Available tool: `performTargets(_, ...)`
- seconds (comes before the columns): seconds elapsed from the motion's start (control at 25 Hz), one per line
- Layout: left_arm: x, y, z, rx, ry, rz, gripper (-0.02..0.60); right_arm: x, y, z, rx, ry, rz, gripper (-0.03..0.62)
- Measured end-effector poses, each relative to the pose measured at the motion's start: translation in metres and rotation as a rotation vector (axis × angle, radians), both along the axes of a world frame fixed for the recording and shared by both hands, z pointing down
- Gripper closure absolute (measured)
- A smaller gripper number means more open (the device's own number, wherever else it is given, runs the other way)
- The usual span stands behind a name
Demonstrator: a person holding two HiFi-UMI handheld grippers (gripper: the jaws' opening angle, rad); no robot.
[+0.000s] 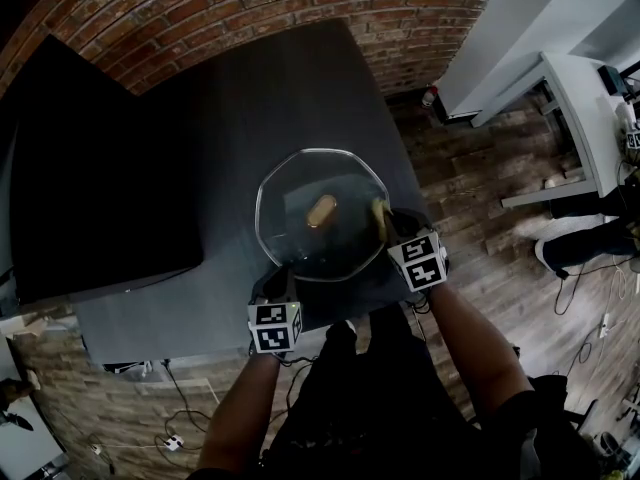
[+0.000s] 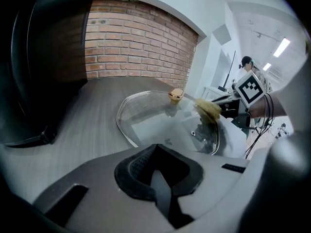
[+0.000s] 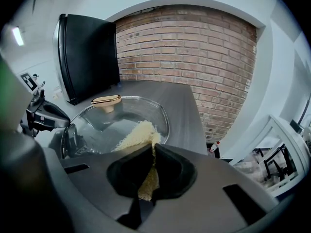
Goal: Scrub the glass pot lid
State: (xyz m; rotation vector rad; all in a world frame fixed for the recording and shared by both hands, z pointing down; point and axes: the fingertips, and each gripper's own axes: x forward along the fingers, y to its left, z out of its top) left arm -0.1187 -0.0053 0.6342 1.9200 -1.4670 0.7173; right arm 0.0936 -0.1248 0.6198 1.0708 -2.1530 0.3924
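A dark grey surface (image 1: 230, 108) stands against a red brick wall (image 1: 300, 8). A big black panel (image 1: 90, 178) stands upright on its left part. On the wooden floor (image 1: 480, 168), a small red-capped bottle (image 1: 429, 96) stands at the wall's foot, near a white desk (image 1: 580, 118).

The glass pot lid (image 1: 290, 203) ahead of the left hand-held gripper (image 2: 156, 148) is clear, smooth and glossy, and its knob (image 1: 321, 210) is shiny and gold-coloured. The scrub pad (image 3: 138, 135) between the jaws of the right hand-held gripper (image 3: 153, 148) is pale yellow, rough and fibrous. Both shells look like matt grey plastic, with black, finely textured pads (image 2: 133, 166). Under them the table (image 1: 220, 108) is dark, matt and wood-grained. Beyond them the wall (image 3: 194, 47) is rough red brick.
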Motion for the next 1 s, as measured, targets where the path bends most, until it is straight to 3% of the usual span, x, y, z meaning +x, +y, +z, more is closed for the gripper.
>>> performTargets(0.76, 0.0026, 0.0002, 0.0022, -0.004, 0.004, -0.014, 0.549, 0.0071, -0.0035, 0.0064, 0.001, -0.006, 0.014, 0.569)
performTargets(1.0, 0.0031, 0.0024, 0.0044, -0.018, 0.011, -0.037, 0.549, 0.0063, -0.0017, 0.0041, -0.071, -0.031, 0.028, 0.569)
